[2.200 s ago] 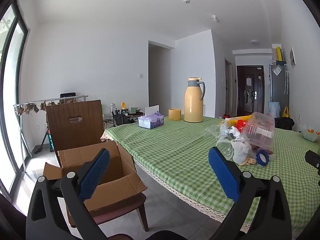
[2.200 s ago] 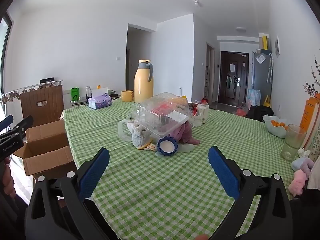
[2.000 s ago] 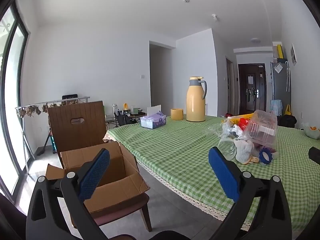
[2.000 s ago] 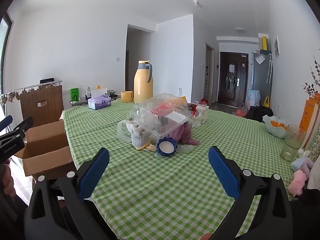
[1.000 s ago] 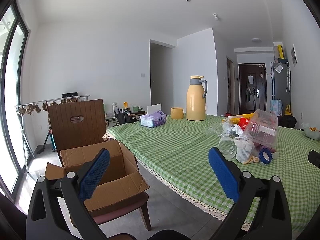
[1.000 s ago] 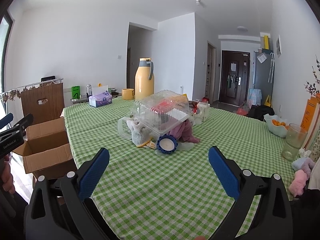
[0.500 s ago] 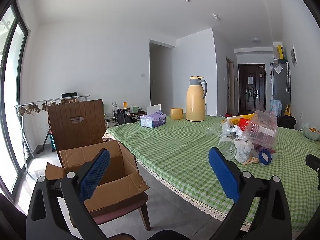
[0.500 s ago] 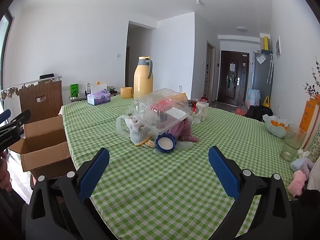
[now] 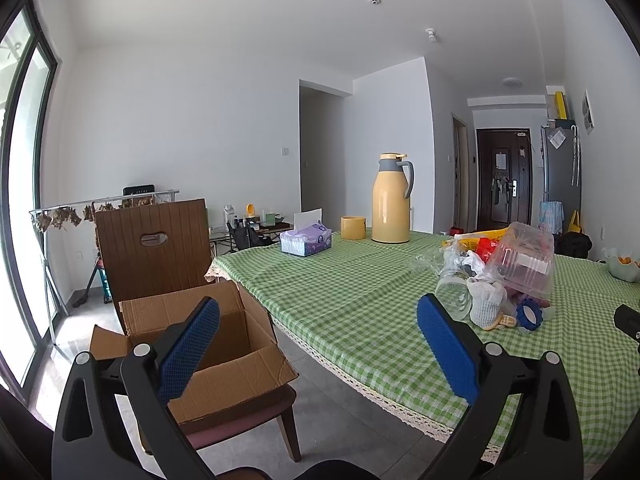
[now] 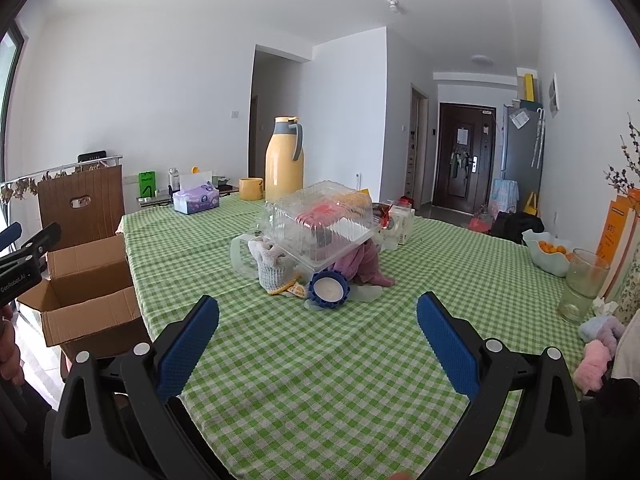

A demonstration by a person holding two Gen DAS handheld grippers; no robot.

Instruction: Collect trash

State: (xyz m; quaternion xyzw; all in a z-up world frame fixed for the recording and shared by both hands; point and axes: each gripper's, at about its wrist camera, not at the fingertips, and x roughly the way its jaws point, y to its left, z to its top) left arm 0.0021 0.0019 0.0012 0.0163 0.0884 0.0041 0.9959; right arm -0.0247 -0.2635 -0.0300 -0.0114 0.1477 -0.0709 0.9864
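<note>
Nearer now to the trash heap (image 10: 316, 248) mid-table than a moment ago, the right gripper (image 10: 318, 330) hangs spread and empty facing it, while the left gripper (image 9: 318, 340), equally spread, waits beside the open cardboard box (image 9: 192, 344) on the chair (image 9: 160, 248), presumably the bin.

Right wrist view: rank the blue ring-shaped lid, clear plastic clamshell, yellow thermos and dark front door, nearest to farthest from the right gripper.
1. Blue ring-shaped lid, dead ahead on the checked cloth, nearest the right gripper.
2. Clear plastic clamshell, just behind it, atop the pile.
3. Yellow thermos, far table end, slightly left.
4. Dark front door, down the hall, right.
</note>
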